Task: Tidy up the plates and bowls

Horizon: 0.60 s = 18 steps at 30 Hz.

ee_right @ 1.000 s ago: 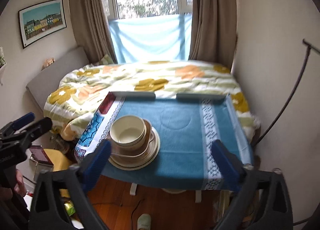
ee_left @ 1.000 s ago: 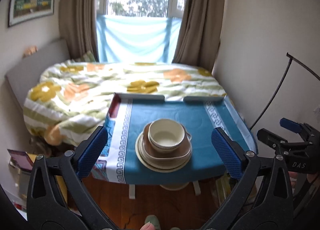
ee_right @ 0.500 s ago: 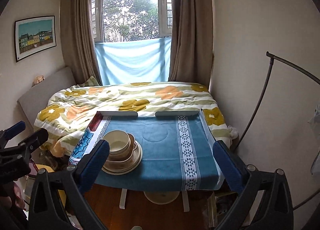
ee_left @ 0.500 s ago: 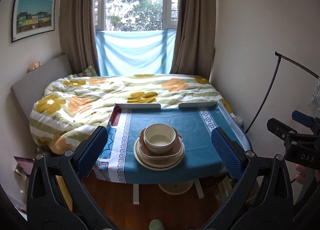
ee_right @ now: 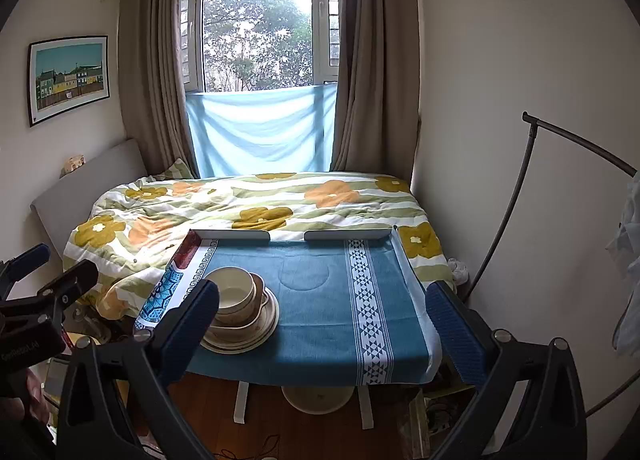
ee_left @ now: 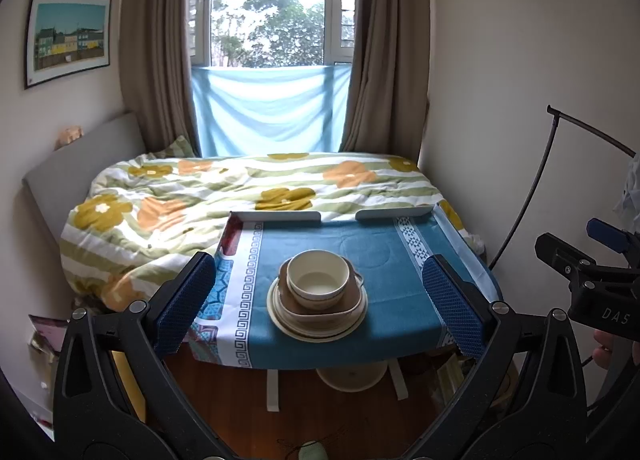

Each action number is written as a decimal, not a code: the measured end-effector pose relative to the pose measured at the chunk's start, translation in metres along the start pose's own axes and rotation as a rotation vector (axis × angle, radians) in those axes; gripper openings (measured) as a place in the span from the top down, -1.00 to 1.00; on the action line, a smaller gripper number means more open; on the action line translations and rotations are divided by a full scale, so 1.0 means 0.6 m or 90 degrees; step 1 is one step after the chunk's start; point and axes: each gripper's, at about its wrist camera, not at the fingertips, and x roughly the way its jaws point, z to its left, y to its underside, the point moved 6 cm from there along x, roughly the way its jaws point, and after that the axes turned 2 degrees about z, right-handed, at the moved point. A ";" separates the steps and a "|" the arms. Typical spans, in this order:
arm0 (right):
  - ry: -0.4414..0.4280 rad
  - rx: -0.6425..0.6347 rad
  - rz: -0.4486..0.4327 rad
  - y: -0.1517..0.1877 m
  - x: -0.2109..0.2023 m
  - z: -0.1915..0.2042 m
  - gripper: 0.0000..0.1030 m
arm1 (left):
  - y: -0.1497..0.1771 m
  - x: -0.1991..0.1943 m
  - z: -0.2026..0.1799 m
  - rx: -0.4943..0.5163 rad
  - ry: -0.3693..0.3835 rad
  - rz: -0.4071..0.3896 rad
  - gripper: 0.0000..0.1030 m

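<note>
A cream bowl (ee_left: 318, 279) sits on top of a stack: a brown square dish (ee_left: 352, 306) under it, then a cream round plate (ee_left: 288, 322). The stack stands near the front edge of the blue-clothed table (ee_left: 400, 260). It also shows in the right wrist view, bowl (ee_right: 234, 292) on plate (ee_right: 256, 334), at the table's front left. My left gripper (ee_left: 320, 304) is open and empty, held back from the table. My right gripper (ee_right: 326, 324) is open and empty, also back from the table.
A bed with a flowered quilt (ee_left: 224, 199) lies behind the table. A wall is on the right, with a black curved stand (ee_right: 532, 187). A white table base (ee_right: 318, 398) stands on the wooden floor below. The other gripper shows at each view's edge (ee_left: 592, 280).
Both grippers have pulled back and up from the table, so the stack looks smaller and farther. The stack has not moved. Both stay open.
</note>
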 end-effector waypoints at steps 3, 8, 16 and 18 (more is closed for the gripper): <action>0.001 0.000 -0.001 -0.001 0.000 -0.001 -0.99 | 0.000 -0.002 -0.001 0.001 -0.002 -0.002 -0.99; 0.002 0.000 -0.001 -0.002 -0.001 0.000 -0.99 | 0.001 -0.004 0.001 0.002 -0.004 -0.001 -0.99; 0.002 -0.002 -0.004 -0.008 0.002 0.000 -0.99 | 0.001 -0.007 0.001 0.002 -0.007 -0.001 -0.99; 0.002 -0.003 -0.004 -0.007 0.002 0.000 -0.99 | 0.001 -0.007 0.002 0.001 -0.006 -0.001 -0.99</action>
